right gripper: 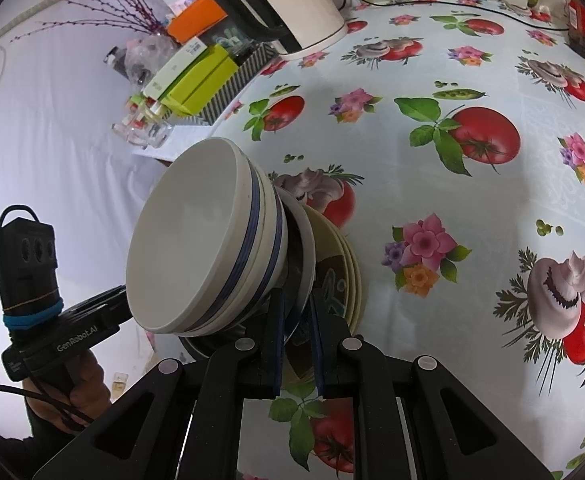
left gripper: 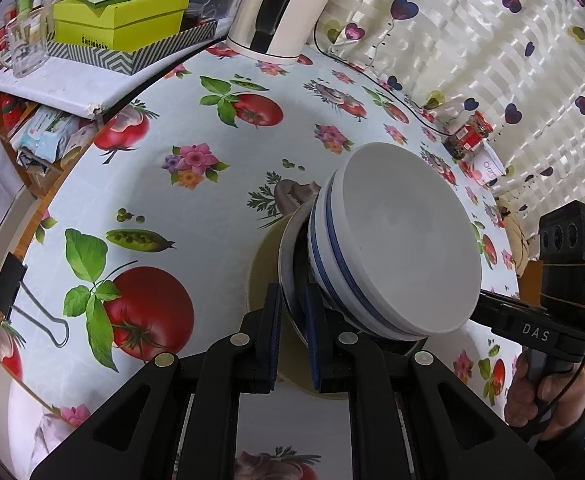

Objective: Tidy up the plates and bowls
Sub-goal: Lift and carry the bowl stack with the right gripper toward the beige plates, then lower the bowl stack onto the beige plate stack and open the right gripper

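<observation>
Two nested white bowls with blue stripes (left gripper: 404, 240) sit in a white-rimmed plate (left gripper: 290, 256). Beneath it lies a stack of beige plates (left gripper: 262, 264) on the tablecloth. My left gripper (left gripper: 292, 320) is shut on the near rim of the white-rimmed plate. From the opposite side, my right gripper (right gripper: 297, 332) is shut on that same plate's rim (right gripper: 304, 248), with the bowls (right gripper: 196, 248) above and the beige patterned plates (right gripper: 346, 276) below. Whether the plate touches the beige stack I cannot tell.
A white kettle (left gripper: 280, 8) stands at the table's far edge, green boxes (left gripper: 120, 16) and glasses on a tray beside it. A binder clip (left gripper: 24, 296) grips the cloth's edge. A jar (left gripper: 468, 136) and a cable lie near the curtain. A hand (left gripper: 548, 392) holds the other handle.
</observation>
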### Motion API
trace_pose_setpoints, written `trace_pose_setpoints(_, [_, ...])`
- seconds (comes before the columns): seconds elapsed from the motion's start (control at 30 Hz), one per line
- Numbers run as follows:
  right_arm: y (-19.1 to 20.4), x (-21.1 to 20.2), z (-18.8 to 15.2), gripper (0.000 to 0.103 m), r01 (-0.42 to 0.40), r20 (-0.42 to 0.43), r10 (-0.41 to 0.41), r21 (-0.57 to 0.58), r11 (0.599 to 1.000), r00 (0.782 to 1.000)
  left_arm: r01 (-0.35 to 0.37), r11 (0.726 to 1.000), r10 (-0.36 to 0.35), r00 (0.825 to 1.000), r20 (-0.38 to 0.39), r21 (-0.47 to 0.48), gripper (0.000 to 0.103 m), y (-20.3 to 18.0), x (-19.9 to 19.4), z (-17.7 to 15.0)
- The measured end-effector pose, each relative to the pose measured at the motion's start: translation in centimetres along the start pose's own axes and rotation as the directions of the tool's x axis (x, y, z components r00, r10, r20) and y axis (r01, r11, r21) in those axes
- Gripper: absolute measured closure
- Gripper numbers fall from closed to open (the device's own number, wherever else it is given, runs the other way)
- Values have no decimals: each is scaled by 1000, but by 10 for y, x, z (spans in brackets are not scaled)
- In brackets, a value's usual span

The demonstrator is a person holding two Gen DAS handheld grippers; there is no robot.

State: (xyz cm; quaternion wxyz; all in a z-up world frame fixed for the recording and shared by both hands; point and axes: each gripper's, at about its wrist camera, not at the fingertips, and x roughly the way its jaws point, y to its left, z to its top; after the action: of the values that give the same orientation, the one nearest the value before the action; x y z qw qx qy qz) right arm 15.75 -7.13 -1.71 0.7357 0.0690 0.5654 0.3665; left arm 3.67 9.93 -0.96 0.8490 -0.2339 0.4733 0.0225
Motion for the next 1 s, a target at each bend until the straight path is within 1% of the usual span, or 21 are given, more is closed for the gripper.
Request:
trace_pose_setpoints(0.33, [3,-1,-1,89,11,-8,-12,-18,1000,1000,12,1000,-12,1000,6,-6,91,1,0,-3])
trace_pose_setpoints(0.5, [5,-4,-3,88,29,-3,-29,-37,999,1000,3,1000,-3,1000,20,4,91,-1,-1,-5])
trace_pose_setpoints(0.63, [6,-11,-6,80,59,13,-59,-53,997,998,1,1000,-1,1000,23,7,90,-2,-2,-6])
trace_pose_setpoints(0.7, [7,-15,-8,79,69,21,-68,-60,996,997,-3,1000,3,1000,28,12,90,-2,-3,-7])
trace_pose_setpoints(0.8, [10,-19,-12,76,81,30,-79,-70,994,996,-22,999,21,999,48,27,90,-5,-9,-9])
trace_pose_setpoints(1.0, [20,-26,-21,68,100,45,-95,-101,990,994,-55,998,53,995,85,28,90,-7,-23,-15])
